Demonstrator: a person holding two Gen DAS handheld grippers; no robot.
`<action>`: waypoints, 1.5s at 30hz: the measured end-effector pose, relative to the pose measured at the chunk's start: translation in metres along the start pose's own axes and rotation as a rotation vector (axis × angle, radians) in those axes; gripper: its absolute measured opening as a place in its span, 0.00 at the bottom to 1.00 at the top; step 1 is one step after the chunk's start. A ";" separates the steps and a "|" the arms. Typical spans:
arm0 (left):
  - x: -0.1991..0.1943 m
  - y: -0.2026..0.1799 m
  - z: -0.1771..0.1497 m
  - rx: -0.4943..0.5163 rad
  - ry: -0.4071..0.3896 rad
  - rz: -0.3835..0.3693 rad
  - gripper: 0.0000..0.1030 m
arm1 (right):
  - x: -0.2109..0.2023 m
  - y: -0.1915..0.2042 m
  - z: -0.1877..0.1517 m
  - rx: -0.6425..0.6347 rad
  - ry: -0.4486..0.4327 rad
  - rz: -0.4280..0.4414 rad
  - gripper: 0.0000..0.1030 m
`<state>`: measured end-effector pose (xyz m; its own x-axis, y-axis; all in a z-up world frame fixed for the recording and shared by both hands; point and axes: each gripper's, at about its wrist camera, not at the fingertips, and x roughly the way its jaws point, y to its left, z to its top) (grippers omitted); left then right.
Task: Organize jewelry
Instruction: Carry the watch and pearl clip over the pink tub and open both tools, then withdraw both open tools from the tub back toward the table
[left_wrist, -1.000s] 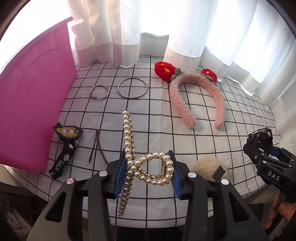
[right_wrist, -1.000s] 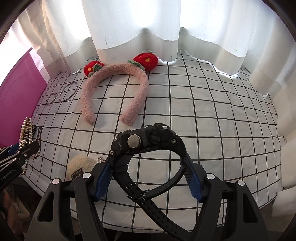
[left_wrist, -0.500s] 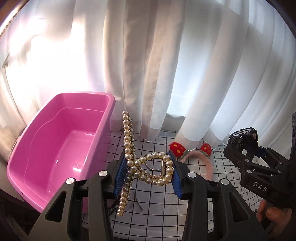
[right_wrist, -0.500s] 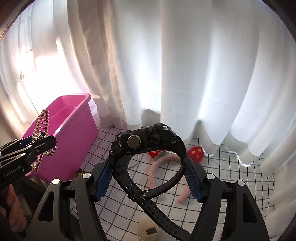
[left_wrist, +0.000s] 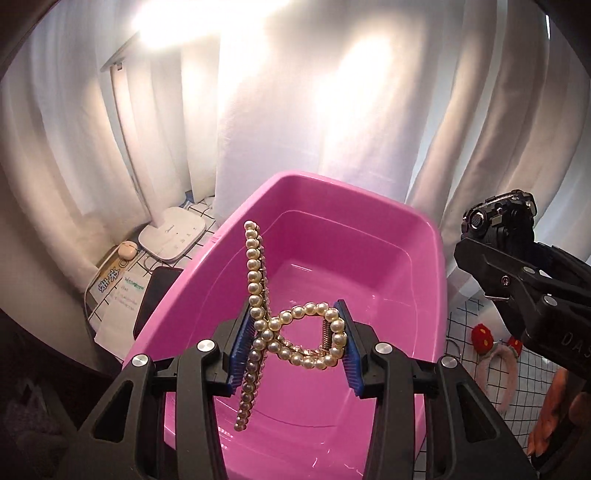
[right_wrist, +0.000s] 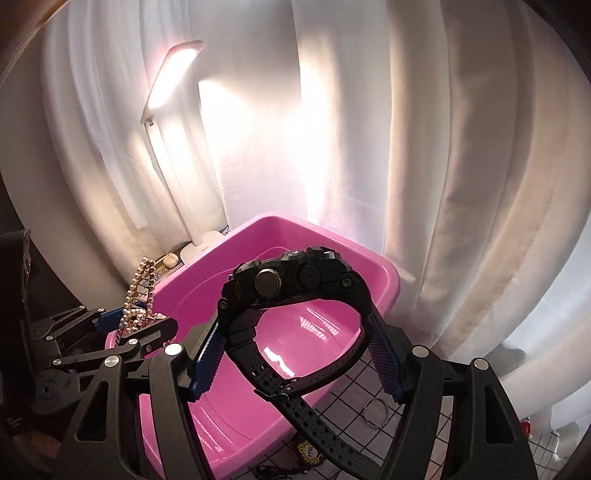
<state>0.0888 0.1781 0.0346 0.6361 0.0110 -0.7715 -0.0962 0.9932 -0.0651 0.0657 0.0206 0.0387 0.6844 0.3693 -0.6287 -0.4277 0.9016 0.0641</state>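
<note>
My left gripper (left_wrist: 293, 345) is shut on a pearl hair claw clip (left_wrist: 275, 328) and holds it above the open pink plastic bin (left_wrist: 369, 195). My right gripper (right_wrist: 295, 358) is shut on a black chunky wristwatch (right_wrist: 288, 282), held over the bin (right_wrist: 388, 273) near its right side. The left gripper with the pearl clip (right_wrist: 138, 299) shows at the left of the right wrist view. The right gripper and watch (left_wrist: 498, 218) show at the right of the left wrist view. The bin looks empty inside.
A pink fuzzy headband with red flowers (left_wrist: 491, 354) lies on the black-and-white grid cloth (left_wrist: 535, 406) right of the bin. A metal ring (right_wrist: 375, 408) and a dark badge strap (right_wrist: 310, 452) lie on the cloth. A white lamp base (left_wrist: 171, 234) and papers sit left of the bin. White curtains hang behind.
Both grippers have lifted from the table and swung left, so they now hang over the pink bin. Each still holds its item.
</note>
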 end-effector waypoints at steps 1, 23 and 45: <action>0.009 0.006 -0.002 -0.010 0.022 0.004 0.40 | 0.016 0.003 0.003 -0.003 0.030 0.009 0.65; 0.100 0.043 -0.012 -0.071 0.323 0.082 0.66 | 0.173 0.035 0.006 -0.067 0.408 -0.069 0.67; 0.067 0.042 -0.008 -0.135 0.241 0.115 0.93 | 0.123 0.024 0.010 -0.010 0.271 -0.083 0.67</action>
<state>0.1208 0.2200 -0.0250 0.4166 0.0789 -0.9057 -0.2687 0.9624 -0.0398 0.1454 0.0896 -0.0294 0.5350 0.2197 -0.8158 -0.3838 0.9234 -0.0029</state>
